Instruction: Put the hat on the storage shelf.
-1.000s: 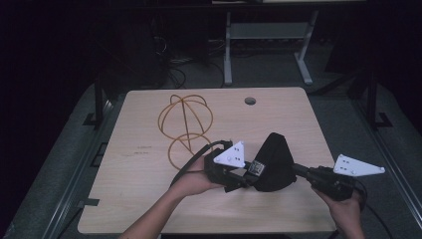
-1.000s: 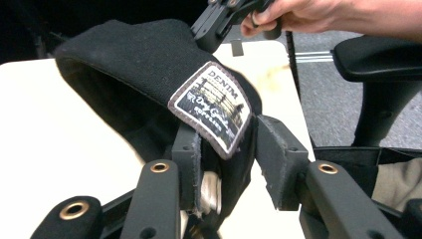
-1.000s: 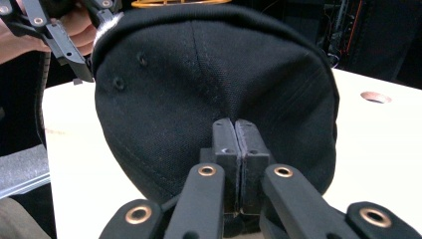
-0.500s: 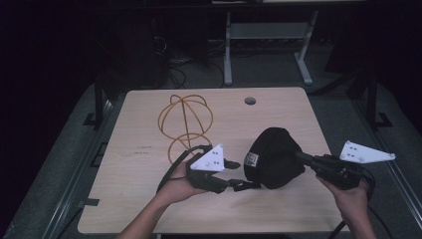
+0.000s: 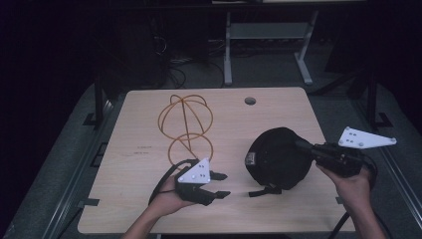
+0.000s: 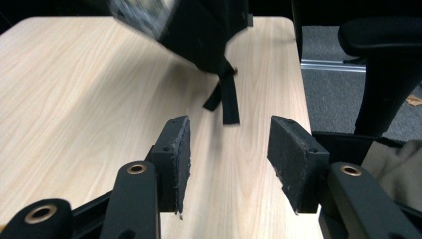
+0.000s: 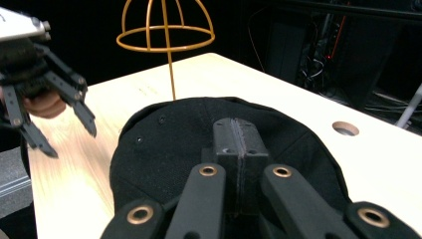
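The right gripper (image 5: pixel 300 146) is clamped on the black cap (image 5: pixel 278 158), lifted at the table's right, while the left gripper (image 5: pixel 220 185), jaws just opened and empty, faces it, the gold wire stand (image 5: pixel 185 127) behind

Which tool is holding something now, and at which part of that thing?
The right tool is shut on the black cap, pinching its fabric at the right-hand edge. The left tool is open and holds nothing.
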### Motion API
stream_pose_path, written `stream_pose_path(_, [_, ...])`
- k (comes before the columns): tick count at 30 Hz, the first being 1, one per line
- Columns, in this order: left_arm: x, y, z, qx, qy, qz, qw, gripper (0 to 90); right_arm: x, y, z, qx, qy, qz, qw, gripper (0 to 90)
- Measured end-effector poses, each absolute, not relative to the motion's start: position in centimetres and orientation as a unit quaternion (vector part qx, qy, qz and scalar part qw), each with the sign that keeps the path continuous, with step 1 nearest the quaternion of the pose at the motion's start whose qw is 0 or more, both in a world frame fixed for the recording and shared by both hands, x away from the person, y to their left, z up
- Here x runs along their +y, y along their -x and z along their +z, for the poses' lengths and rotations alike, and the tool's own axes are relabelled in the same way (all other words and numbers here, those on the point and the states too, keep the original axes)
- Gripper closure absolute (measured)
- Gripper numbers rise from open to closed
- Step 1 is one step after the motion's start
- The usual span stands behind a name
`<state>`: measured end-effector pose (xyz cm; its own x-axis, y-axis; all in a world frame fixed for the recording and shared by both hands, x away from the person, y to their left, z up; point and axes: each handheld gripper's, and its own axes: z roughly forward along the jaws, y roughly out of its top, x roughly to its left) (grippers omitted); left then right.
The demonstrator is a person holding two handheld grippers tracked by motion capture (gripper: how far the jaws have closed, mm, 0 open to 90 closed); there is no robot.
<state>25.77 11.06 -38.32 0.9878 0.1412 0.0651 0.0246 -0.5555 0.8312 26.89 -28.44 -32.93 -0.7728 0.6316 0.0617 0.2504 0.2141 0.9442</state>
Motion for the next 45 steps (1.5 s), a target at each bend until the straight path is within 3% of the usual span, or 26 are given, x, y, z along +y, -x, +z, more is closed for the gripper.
stream_pose_path(31, [11.6,-24.0,-42.0,0.039,-0.889,0.037,0.454,44.3,-20.7,-32.3,-19.6,0.772,-0.222,0.569,0.176,89.7])
stream_pose_path(45, [11.5,-24.0,-42.2,0.032,-0.89,0.044,0.452,43.9,-13.6,-34.9,-15.0,0.795,-0.174,0.557,0.167,89.7])
